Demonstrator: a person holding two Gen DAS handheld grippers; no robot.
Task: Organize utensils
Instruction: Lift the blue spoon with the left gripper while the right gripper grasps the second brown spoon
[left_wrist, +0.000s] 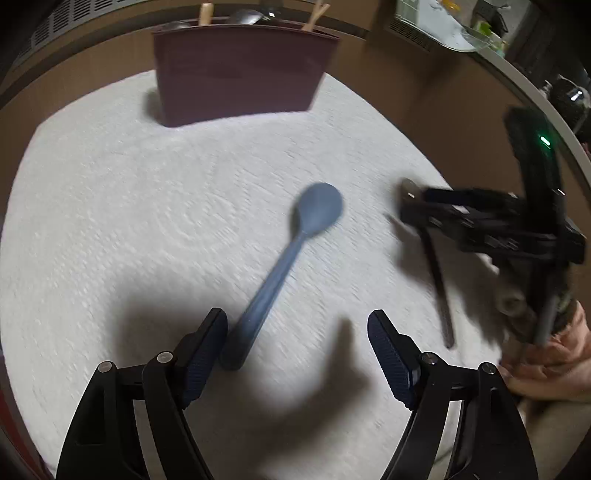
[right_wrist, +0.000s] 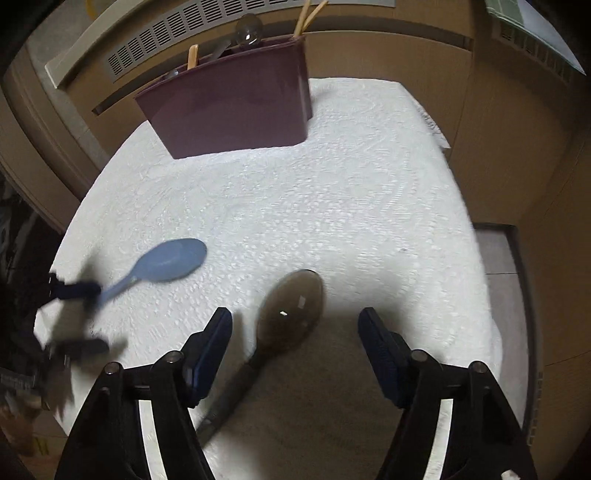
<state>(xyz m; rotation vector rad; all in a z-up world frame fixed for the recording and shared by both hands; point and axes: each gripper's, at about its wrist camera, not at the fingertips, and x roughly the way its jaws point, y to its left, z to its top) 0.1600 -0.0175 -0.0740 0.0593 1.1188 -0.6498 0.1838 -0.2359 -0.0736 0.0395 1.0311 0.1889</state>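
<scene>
Straddling the blue plastic spoon (left_wrist: 284, 266) handle at frame bottom, left gripper (left_wrist: 297, 332) has jaws apart, nothing clamped; handle lies just beside the left finger (left_wrist: 203, 354), likely pre-grasp. Right gripper (right_wrist: 295, 332), jaws also apart, hovers over the translucent brown spoon (right_wrist: 284, 317) at lower centre. Both spoons lie flat on white textured cloth (right_wrist: 332, 206). Far, upper frame: maroon plastic utensil caddy (right_wrist: 236, 110), w/ utensils upright inside, prob. the destination.
</scene>
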